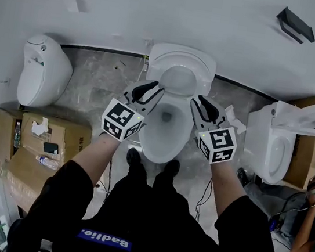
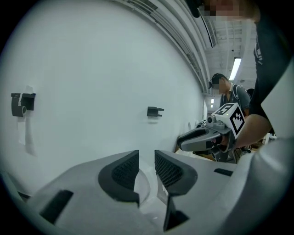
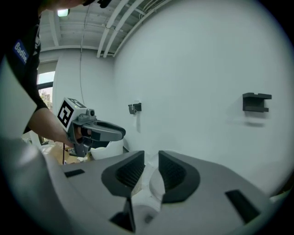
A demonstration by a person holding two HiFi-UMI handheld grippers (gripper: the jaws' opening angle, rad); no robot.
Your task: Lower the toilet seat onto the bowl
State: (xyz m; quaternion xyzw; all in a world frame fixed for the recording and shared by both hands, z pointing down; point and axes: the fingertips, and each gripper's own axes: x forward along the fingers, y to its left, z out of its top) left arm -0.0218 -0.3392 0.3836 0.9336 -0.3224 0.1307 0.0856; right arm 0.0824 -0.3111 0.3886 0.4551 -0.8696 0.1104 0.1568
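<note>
Toilet seat [image 1: 160, 154] lies on bowl [image 1: 167, 118], lid [image 1: 179, 76] upright behind bowl. Left gripper [image 1: 152, 86] at bowl's left edge, right gripper [image 1: 203, 101] at right edge. Both jaws narrowly apart, seat edge in gaps, unpressed.

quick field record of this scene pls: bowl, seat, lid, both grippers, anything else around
bowl: centre of head view
seat: looks down on the bowl
lid: up
left gripper: at the bowl's left side, jaws apart, gripping nothing
right gripper: at the bowl's right side, jaws slightly apart, gripping nothing
boxes: on the floor, left of the bowl
</note>
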